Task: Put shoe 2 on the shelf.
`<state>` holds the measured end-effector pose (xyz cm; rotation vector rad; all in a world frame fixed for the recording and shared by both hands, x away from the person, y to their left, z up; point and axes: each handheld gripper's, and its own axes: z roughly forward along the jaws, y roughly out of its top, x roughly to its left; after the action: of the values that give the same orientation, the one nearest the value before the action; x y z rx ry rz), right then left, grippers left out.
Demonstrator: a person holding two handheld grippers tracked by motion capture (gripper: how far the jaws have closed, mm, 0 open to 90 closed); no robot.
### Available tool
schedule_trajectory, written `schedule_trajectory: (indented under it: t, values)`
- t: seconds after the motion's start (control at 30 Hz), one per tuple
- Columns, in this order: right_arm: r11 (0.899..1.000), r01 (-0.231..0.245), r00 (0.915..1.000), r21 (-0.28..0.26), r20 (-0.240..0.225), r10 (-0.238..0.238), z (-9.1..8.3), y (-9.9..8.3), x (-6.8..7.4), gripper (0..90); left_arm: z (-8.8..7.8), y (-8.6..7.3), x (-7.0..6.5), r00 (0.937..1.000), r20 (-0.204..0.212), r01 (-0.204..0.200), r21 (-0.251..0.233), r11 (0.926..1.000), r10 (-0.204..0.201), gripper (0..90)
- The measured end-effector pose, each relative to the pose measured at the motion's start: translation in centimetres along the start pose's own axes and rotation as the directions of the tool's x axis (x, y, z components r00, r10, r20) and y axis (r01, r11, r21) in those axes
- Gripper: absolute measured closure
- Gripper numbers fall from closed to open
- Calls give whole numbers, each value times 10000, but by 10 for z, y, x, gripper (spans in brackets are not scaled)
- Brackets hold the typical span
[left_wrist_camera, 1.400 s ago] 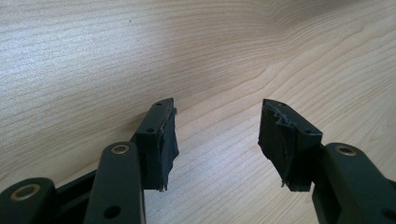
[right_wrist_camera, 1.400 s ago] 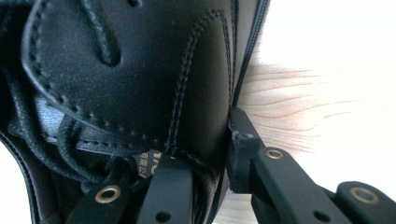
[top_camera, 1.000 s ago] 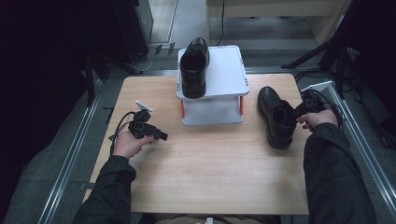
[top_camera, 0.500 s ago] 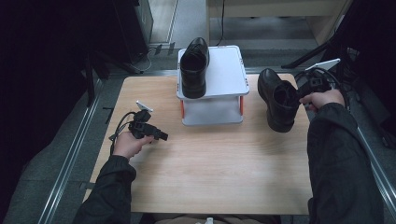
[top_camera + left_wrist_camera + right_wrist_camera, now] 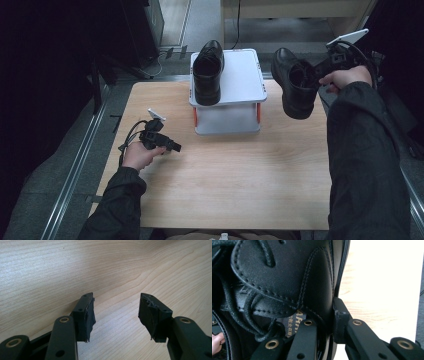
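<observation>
Black leather: the held shoe (image 5: 295, 82) is a lace-up dress shoe, glossy on the upper, so the leather looks smooth and likely slippery; the sole looks stiff, the collar softer.
Weight: judged moderate, and hanging from one side wall it will want to swing toe-down.
Where to hold: the side wall of the opening, beside the laces, as now; the right gripper view shows one jaw inside the shoe and one outside against the quarter.
Right tongs (image 5: 316, 75): clamped on the held shoe's collar, carrying it in the air just right of the white stand (image 5: 250, 82).
Left tongs (image 5: 172, 146): apart with nothing between them, low over the wooden surface (image 5: 240, 180) at its left side; the left gripper view shows only wood grain between the pads (image 5: 87, 315).
Second shoe (image 5: 207, 72): lies on the left half of the stand's top, toe toward the person.
Change from earlier: a second ago the held shoe lay on the surface at the right; now it is lifted clear, up near the level of the stand's top and closer to it.
Unchanged: left hand (image 5: 139, 156) and second shoe sit where they were.
Risk: a thin pinch on supple leather could slip if swung.
</observation>
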<state>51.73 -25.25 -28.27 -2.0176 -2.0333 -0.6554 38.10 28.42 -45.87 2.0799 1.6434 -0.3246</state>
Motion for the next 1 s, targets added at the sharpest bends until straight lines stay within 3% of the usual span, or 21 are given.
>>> schedule_trajectory:
  t: [0.03,0.23,0.73,1.0]
  values:
    - [10000,79,10000,6,-24,-79,-2,4,9,839,0,0,0,10000,-2,2,-3,10000,-2,458]
    - [9997,237,9997,-42,-38,-237,0,14,32,839,-2,-1,1,9999,140,-25,-46,10000,26,458]
    - [9951,926,9957,335,-3,-926,35,40,100,837,-3,-1,3,9993,363,-57,-78,10000,60,458]
    - [9933,1083,9937,393,255,-1094,51,49,124,835,-2,0,4,9993,358,-56,-39,10000,57,458]
